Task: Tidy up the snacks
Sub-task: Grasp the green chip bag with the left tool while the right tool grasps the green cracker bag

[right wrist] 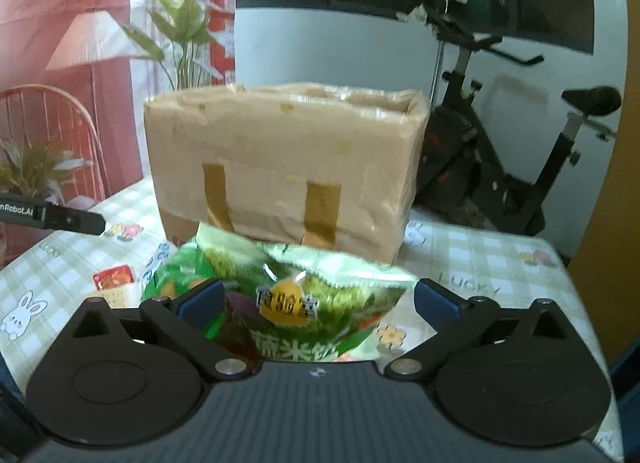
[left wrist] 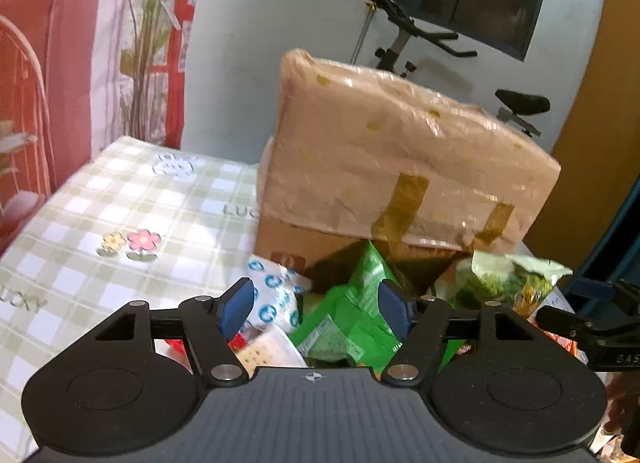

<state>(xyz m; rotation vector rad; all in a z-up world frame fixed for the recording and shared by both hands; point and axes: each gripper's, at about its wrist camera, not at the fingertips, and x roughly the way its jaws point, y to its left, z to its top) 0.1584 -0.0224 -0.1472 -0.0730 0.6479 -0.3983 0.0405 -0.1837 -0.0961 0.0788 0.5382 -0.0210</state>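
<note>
Here, the right hand-held gripper (right wrist: pixel 318 297) is spread wide around a light-green snack bag (right wrist: pixel 304 295), unpressed. The left hand-held gripper (left wrist: pixel 316 305) is held partly open over a green packet (left wrist: pixel 352 319).

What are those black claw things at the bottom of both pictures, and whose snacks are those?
Each claw is a gripper a person holds, one per hand, with a small camera looking out along its fingers. One picture comes from the left gripper, the other from the right gripper. Both are open and hold nothing. On the checked tablecloth stands a taped cardboard box, with snack packets before it: a bright green packet between the left fingers, and a pale green bag between the right ones. Whose snacks they are, the pictures don't say.
</note>
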